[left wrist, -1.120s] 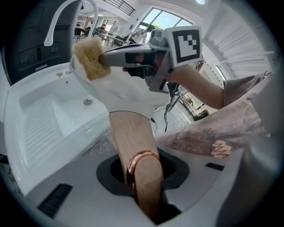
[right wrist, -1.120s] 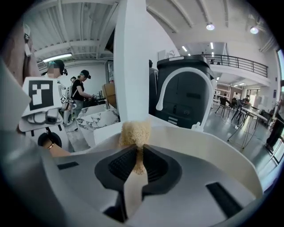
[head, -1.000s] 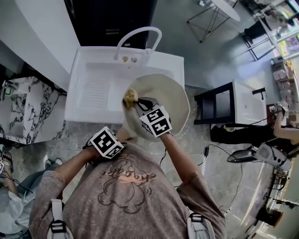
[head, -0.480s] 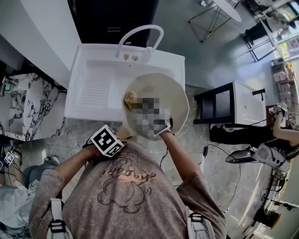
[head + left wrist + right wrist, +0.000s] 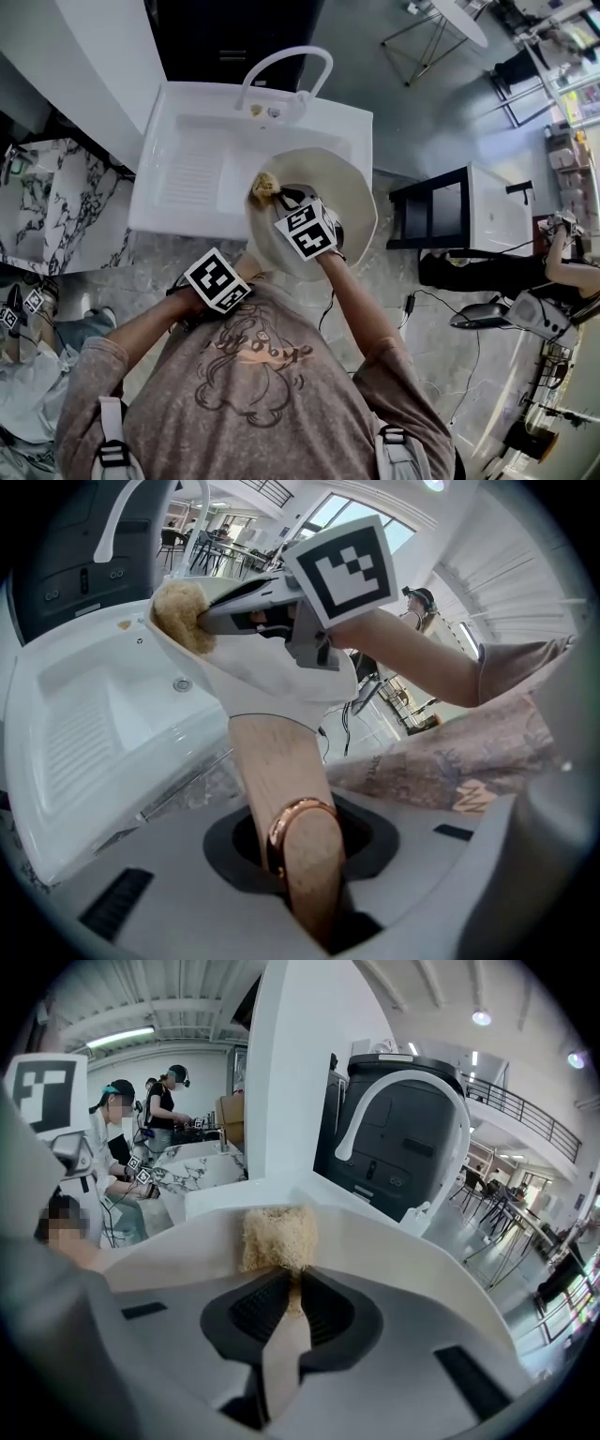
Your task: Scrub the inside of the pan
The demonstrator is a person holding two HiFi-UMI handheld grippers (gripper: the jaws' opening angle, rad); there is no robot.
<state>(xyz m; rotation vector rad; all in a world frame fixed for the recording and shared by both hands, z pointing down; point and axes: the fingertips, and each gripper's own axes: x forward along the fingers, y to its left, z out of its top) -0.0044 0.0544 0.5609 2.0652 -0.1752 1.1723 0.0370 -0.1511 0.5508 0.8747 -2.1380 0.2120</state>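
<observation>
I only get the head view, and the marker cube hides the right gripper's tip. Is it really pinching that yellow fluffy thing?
Observer: Yes. The right gripper view shows the right gripper shut on the fibrous scrubber.
Operator: Is the scrubber touching anything?
Observer: It sits against the inside wall of the pan, close to the rim.
Operator: What does the other one hold?
Observer: The left gripper is shut on the wooden pan handle, at its copper-coloured ring.
</observation>
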